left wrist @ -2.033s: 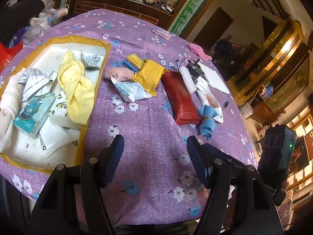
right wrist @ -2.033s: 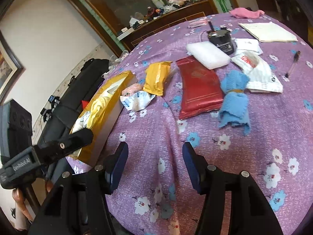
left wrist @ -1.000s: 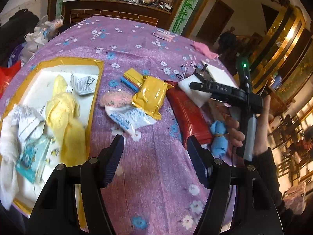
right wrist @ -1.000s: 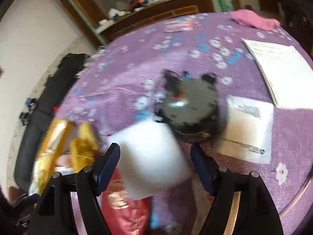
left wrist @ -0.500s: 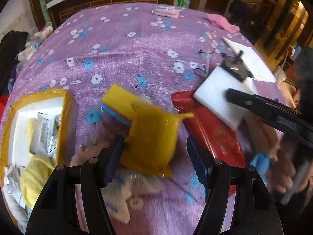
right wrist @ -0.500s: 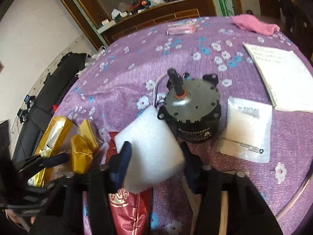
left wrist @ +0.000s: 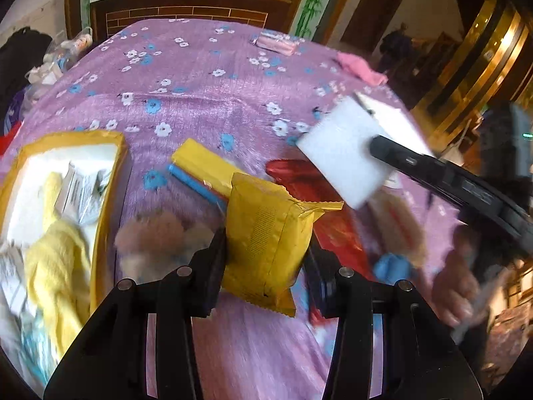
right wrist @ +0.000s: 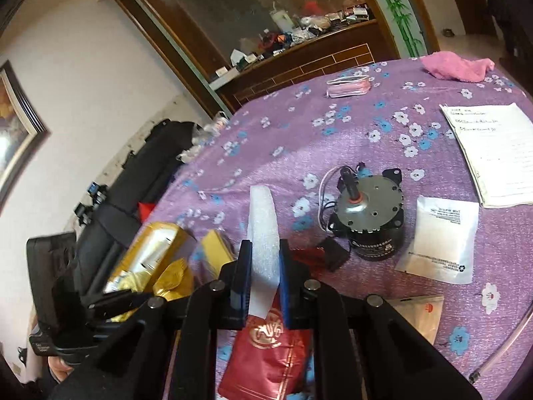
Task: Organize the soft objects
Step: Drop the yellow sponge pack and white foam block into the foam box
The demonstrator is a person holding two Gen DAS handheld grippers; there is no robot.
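My left gripper (left wrist: 266, 260) is shut on a yellow foil packet (left wrist: 266, 233) and holds it above the purple floral tablecloth (left wrist: 200, 100). My right gripper (right wrist: 261, 276) is shut on a white foam pad (right wrist: 263, 230), held on edge; the pad also shows in the left wrist view (left wrist: 343, 153), lifted off the table. The gold-rimmed box (left wrist: 110, 173) at the left holds a yellow cloth (left wrist: 56, 260) and white packets. A red pouch (right wrist: 269, 350) lies below the right gripper. A pink fuzzy object (left wrist: 156, 236) and a blue cloth (left wrist: 393, 266) lie blurred on the table.
A black motor (right wrist: 369, 220) stands right of the foam pad. A white sachet (right wrist: 439, 236), a paper sheet (right wrist: 493, 153), a pink cloth (right wrist: 453, 66) and a pink packet (right wrist: 346, 86) lie farther out. A yellow and blue bar (left wrist: 200, 170) lies beyond the packet.
Both grippers closed from open. The left took hold of the yellow packet and lifted it. The right took the white foam pad and raised it off the table.
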